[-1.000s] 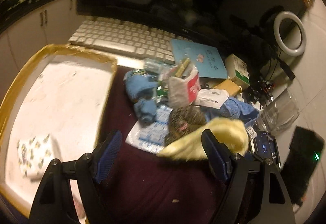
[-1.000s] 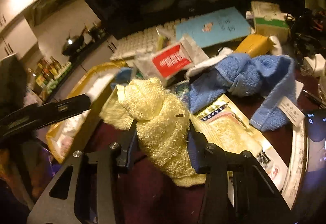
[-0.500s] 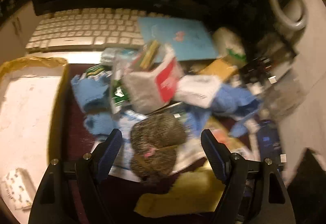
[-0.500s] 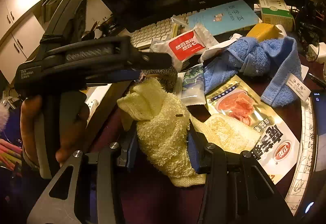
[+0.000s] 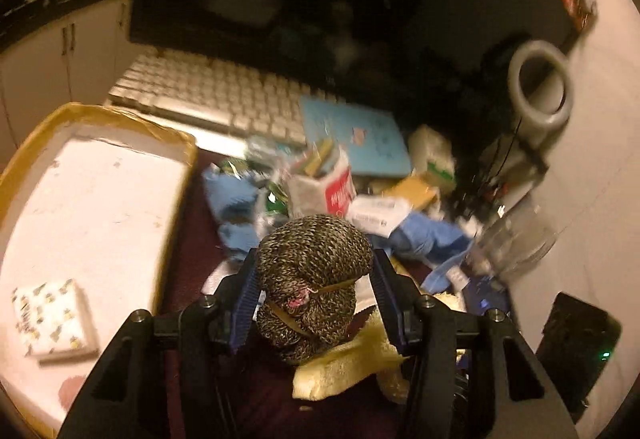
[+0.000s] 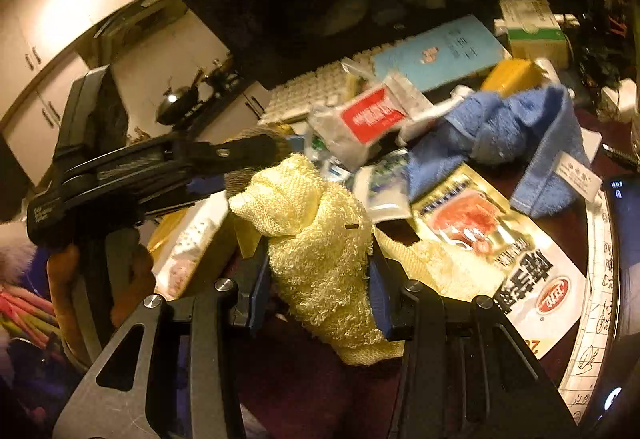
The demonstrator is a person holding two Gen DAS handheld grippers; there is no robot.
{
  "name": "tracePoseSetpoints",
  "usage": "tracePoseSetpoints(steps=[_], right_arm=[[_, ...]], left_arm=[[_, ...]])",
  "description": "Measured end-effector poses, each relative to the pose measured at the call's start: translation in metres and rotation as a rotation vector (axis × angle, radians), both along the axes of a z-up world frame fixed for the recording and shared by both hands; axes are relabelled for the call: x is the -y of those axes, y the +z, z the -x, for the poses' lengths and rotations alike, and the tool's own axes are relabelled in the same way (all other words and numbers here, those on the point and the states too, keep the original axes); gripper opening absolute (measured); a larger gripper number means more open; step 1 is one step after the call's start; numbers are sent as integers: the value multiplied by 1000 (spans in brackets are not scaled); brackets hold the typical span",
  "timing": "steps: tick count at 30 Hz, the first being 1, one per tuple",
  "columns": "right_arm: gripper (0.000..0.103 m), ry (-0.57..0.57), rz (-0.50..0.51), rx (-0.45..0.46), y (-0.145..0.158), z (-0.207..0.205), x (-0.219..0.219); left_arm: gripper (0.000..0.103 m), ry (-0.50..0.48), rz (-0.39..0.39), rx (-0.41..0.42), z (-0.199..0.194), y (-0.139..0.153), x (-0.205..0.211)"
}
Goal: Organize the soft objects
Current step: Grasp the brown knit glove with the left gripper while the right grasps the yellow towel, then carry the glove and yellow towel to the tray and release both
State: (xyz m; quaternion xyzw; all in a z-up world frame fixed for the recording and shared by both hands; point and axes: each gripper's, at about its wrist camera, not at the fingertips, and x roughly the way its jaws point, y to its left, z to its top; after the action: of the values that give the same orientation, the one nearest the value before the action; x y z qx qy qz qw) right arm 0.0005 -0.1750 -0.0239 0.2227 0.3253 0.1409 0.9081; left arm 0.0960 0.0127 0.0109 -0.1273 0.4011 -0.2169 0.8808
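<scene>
Speckled knit bundle [image 5: 314, 279], a dark rolled-up piece tied with a thin band, now sits clamped between my left gripper [image 5: 314, 283] fingers; a second ago those fingers were spread wide with the bundle lying loose on the bench ahead of them, and half a second ago they were just straddling it. So the grab has gone through, and I judge the bundle is ready to be lifted clear of the clutter.

Under and just in front of it lies the yellow towel [image 6: 320, 259], and that one has not changed hands: my right gripper [image 6: 320, 279] keeps its fingers pinched on the towel's bunched middle, as in both earlier views, with the loose end trailing over a snack packet [image 6: 500, 239].

To the left of the bundle is the shallow tray [image 5: 120, 119] with the gold rim, holding one small patterned packet [image 5: 52, 315] near its front corner. I take that tray as the likely place for the soft things, though nothing confirms it.

Further out, a blue towel [image 6: 520, 135] still rests among packets, a keyboard [image 5: 208, 99] and a blue booklet [image 6: 440, 51], so sorting is far from done.
</scene>
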Motion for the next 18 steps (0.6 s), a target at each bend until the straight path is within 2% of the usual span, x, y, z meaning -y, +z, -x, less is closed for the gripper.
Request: tracePoseSetpoints(steps=[6,13,18], right_arm=[[42,60,10,48,19,1,-21],[42,150,-2,73,36,-16,-53],[42,192,-4,65,45,-41,-79]], left_arm=[[53,92,76,31,28,21,-49],[53,196,100,38,35,33,-95],[53,261,70,57,33,38,-120]])
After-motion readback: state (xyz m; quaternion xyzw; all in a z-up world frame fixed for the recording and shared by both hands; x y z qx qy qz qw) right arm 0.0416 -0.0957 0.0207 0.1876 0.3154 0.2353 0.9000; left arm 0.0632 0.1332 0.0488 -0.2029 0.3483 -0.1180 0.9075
